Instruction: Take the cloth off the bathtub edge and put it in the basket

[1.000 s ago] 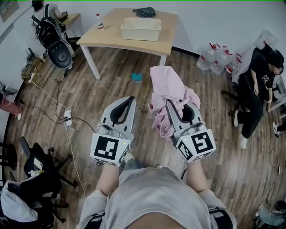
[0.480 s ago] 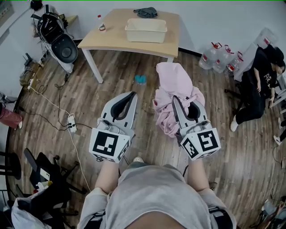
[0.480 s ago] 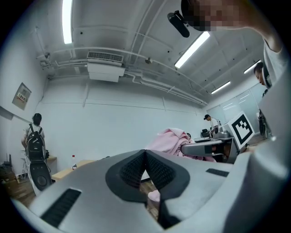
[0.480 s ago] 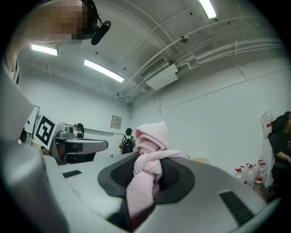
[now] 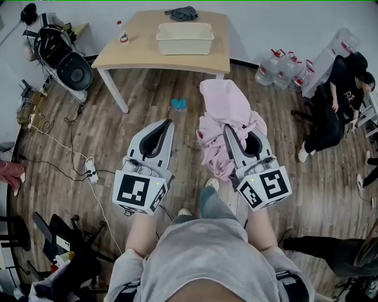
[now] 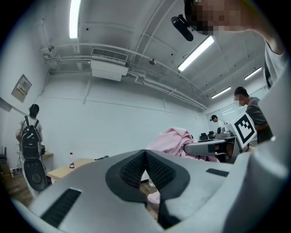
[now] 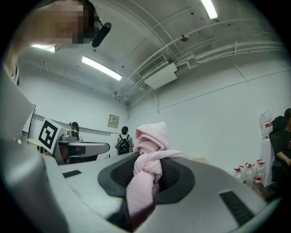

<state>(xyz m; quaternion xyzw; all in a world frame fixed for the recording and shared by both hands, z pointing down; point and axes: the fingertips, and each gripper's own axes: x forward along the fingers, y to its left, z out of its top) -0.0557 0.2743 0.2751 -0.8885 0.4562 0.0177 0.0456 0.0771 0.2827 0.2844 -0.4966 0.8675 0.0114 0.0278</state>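
A pink cloth hangs bunched in my right gripper, whose jaws are shut on it; in the right gripper view the pink cloth is squeezed between the dark pads and sticks up past them. My left gripper is held beside it, shut with nothing between its pads. A cream basket stands on the wooden table ahead, well beyond both grippers. No bathtub is in view.
A grey cloth and a small bottle also rest on the table. A blue object lies on the wood floor. Water jugs and a seated person are at the right; cables and chairs at the left.
The view has shifted a little and the table sits slightly nearer the left. Both grippers keep the same pose, the right one still holding the pink cloth.
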